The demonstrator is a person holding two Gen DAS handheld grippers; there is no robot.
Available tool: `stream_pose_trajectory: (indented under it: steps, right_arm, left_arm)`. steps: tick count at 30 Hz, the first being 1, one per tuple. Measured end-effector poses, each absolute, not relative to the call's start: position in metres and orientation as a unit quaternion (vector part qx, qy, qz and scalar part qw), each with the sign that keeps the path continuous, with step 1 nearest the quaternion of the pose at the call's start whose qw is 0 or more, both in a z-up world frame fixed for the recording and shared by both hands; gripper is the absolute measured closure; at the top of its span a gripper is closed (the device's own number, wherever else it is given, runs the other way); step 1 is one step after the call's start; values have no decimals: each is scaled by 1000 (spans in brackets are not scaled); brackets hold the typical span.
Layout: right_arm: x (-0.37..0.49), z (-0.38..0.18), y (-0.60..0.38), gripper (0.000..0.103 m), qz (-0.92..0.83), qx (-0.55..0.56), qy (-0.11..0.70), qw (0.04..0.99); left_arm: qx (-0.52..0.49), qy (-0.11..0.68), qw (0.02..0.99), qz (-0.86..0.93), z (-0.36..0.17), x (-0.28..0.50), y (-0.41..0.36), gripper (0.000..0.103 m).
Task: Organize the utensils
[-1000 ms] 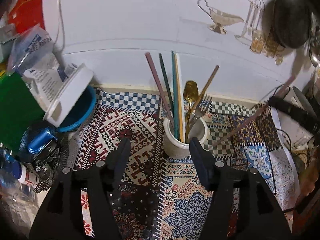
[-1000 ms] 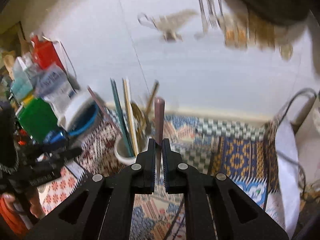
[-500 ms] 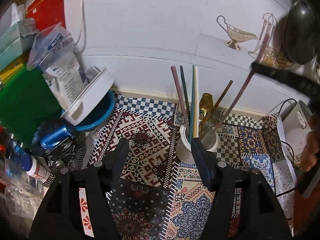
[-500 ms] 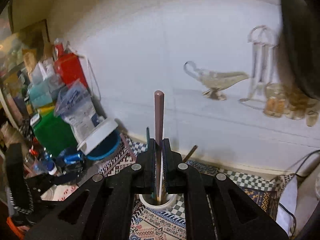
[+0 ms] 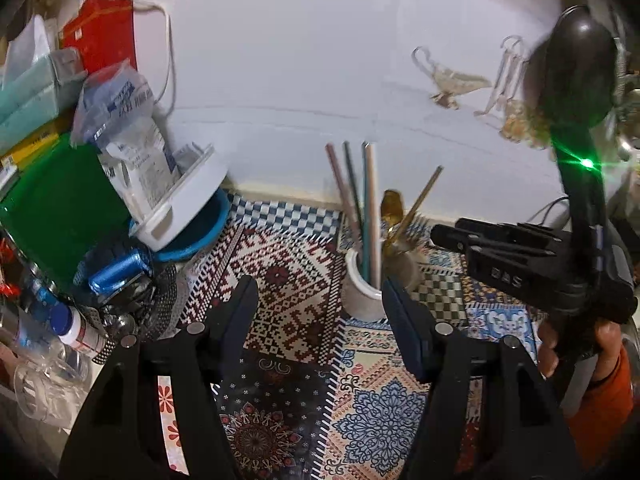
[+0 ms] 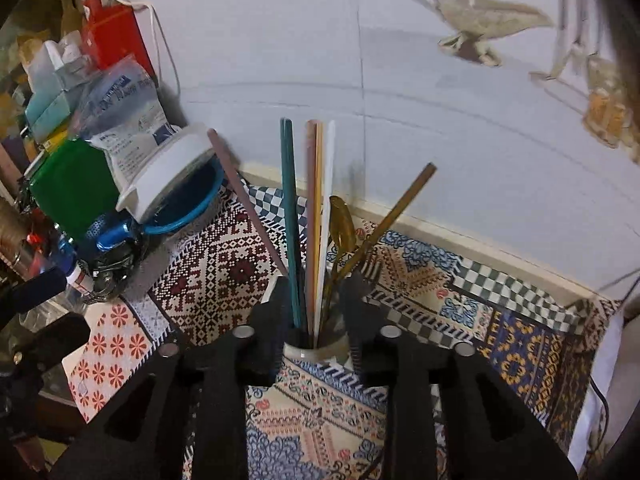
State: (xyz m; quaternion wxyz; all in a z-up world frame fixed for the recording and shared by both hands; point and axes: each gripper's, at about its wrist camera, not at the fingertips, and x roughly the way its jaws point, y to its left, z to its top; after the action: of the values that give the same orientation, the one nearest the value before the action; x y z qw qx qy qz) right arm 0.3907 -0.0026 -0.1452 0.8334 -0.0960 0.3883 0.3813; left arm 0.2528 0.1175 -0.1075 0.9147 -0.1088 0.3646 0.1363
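– Where are the utensils?

– I see them standing in the white cup point(image 6: 316, 350), handles up, fanning from 11 to 1 o'clock. The mauve chopstick point(image 6: 246, 200) leans toward 11, the gold stick point(image 6: 394, 210) toward 1.

– Your tongs?

– My right gripper point(image 6: 316, 296) is spread wide around the cup, holding nothing. My left gripper point(image 5: 316, 296) is wide open and empty, at the cup's 6 o'clock.

– Surface?

– A patchwork patterned cloth point(image 5: 288, 296) against a white wall point(image 5: 300, 60).

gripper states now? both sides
Left gripper: open, holding nothing, in front of the utensil cup.
Right gripper: open, empty, fingers on either side of the cup.
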Motion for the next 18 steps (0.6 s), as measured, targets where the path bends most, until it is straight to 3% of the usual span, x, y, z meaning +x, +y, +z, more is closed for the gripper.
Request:
stream_pose_trajectory:
  steps: [7,13,18]
  right_arm:
    - [328,-86,-57,69,360,-70,323,872]
    - [248,-25,-106,67,354,-28,239,904]
    - [181,8,-132,53,347,-1,163,923]
  left_arm:
    - [-96,297,945,96,-55,210,102,40]
    - [-67,203,975,63,2,146,80,27]
    - [-46,144,988,46,29,94,63,10]
